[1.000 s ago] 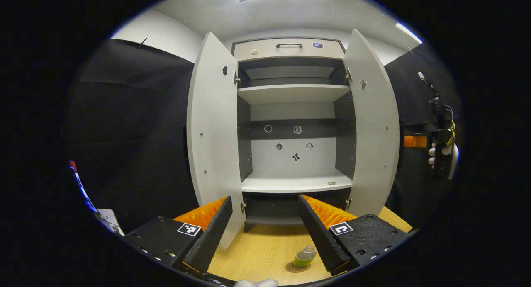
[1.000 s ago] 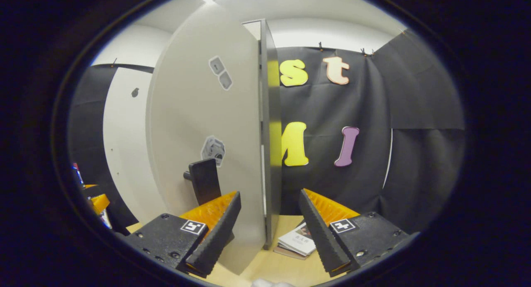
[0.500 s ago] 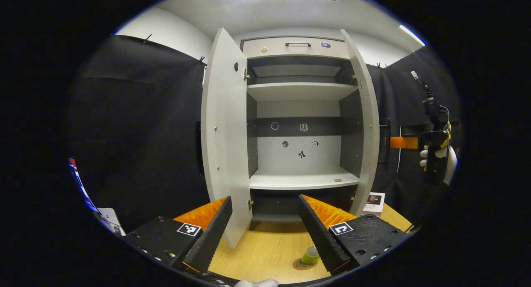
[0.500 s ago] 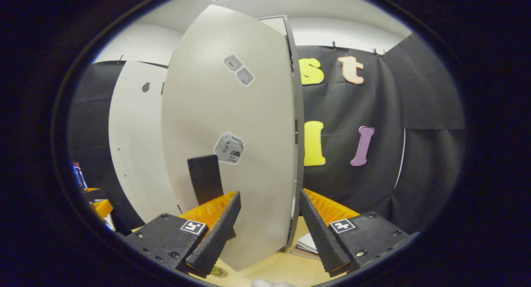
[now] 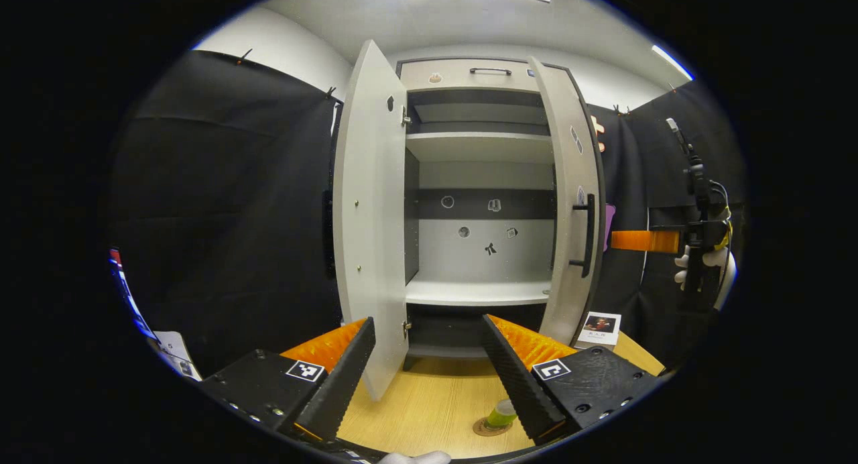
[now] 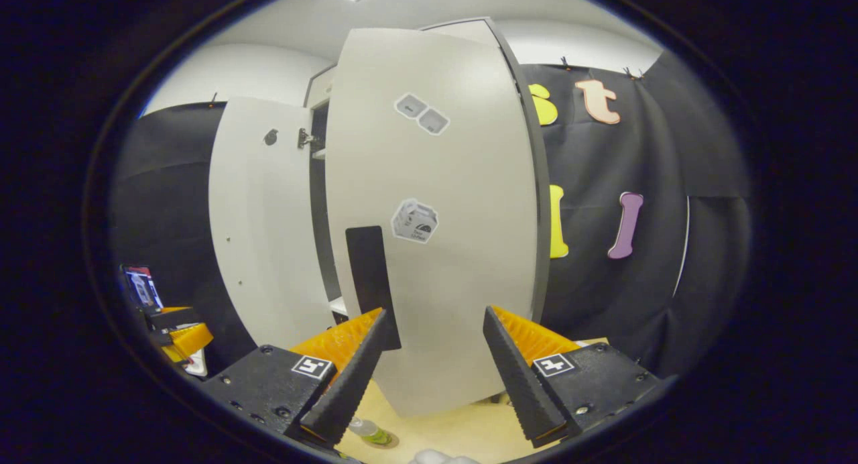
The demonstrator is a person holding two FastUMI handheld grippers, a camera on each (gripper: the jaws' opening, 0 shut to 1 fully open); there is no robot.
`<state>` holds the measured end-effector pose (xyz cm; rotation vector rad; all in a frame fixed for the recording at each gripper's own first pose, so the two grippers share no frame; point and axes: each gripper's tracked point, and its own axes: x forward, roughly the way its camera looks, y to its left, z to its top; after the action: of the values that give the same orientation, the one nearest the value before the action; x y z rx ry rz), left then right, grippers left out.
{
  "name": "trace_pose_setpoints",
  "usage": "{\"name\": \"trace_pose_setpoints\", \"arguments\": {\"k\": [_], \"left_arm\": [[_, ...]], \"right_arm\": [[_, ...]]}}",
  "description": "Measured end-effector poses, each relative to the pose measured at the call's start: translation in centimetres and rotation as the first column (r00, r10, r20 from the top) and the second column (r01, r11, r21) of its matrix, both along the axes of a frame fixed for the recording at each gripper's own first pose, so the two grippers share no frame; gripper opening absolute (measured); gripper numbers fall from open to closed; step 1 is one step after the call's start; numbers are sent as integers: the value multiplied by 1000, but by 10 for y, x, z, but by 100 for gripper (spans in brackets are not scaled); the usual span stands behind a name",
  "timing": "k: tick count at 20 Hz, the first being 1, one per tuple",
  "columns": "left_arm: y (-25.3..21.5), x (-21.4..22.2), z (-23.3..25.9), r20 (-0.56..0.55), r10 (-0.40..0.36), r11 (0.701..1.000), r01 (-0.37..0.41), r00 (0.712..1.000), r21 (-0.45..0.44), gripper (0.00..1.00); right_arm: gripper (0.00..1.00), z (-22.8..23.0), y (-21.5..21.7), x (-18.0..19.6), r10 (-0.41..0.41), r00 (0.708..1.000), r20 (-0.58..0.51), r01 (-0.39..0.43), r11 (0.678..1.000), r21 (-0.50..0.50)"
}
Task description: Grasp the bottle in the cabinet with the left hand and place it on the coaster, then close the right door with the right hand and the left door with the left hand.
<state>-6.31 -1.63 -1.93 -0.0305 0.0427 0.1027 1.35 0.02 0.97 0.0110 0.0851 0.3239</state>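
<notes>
Your left tongs [image 5: 425, 377] are spread wide with nothing between them, held above the near part of the light wooden table [image 5: 429, 403], facing the cabinet [image 5: 479, 182] that stands at the table's far edge. The bottle [image 5: 499, 414] stands upright on the round coaster [image 5: 484, 429] near the table's front edge, just beside your left tongs' right finger. The left door [image 5: 369, 216] is wide open; the right door [image 5: 570, 209] is partly swung in, its dark handle [image 5: 588, 236] facing outward. Your right tongs [image 6: 432, 377] are also released, gripping nothing, their fingers pointing at the outer face of the right door close by. A small booklet [image 5: 601, 326] lies at the table's right edge beside the cabinet. Black cloth lines the booth; white ceiling and a light strip sit above.
</notes>
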Motion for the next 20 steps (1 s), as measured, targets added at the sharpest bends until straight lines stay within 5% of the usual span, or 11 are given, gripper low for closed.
{"name": "trace_pose_setpoints", "arguments": {"k": [13, 20], "left_arm": [[10, 14, 5, 9, -57, 998, 57, 998, -9, 96], [95, 24, 19, 45, 39, 999, -40, 998, 26, 96]], "right_arm": [[99, -2, -10, -8, -74, 997, 33, 75, 996, -39], [94, -18, -8, -18, -119, 993, -13, 118, 992, -52]]}}
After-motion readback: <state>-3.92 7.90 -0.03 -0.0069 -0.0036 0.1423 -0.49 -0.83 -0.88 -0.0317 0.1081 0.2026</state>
